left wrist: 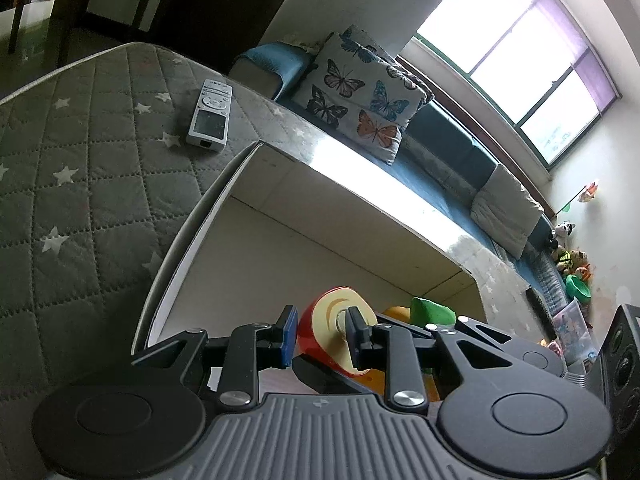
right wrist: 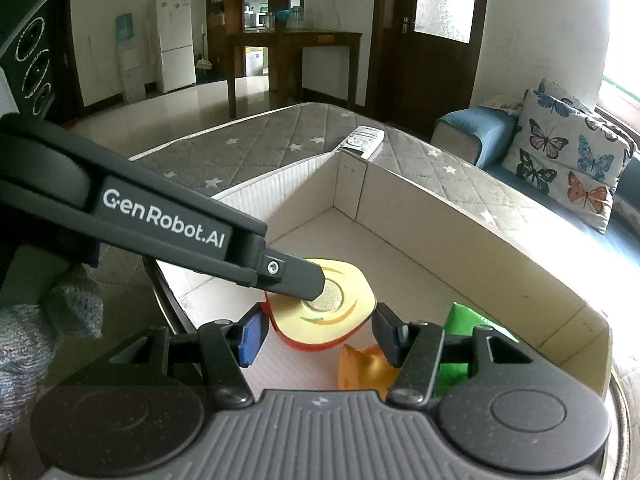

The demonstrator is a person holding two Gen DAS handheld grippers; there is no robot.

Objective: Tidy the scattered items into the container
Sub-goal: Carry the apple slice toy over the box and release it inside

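Note:
A toy apple half (left wrist: 320, 320), red-skinned with a cream cut face, hangs just above the floor of an open cardboard box (left wrist: 320, 184). My left gripper (left wrist: 324, 334) is shut on it, one pad on the skin and the other on the round patch of the cut face. In the right wrist view my right gripper (right wrist: 320, 332) clamps the apple half (right wrist: 352, 300) by its rim, and a left finger (right wrist: 296, 276) presses its middle. A green toy (right wrist: 460, 320) and an orange toy (right wrist: 360, 368) lie in the box (right wrist: 460, 208). A grey remote control (left wrist: 210, 114) lies outside it.
The box stands on a grey quilted cover with stars (left wrist: 80, 160). The remote (right wrist: 362, 140) lies beyond the box's far corner. A sofa with a butterfly cushion (right wrist: 568, 152) runs along one side. A black speaker (right wrist: 28, 60) stands near. A gloved hand (right wrist: 40, 320) holds the left gripper.

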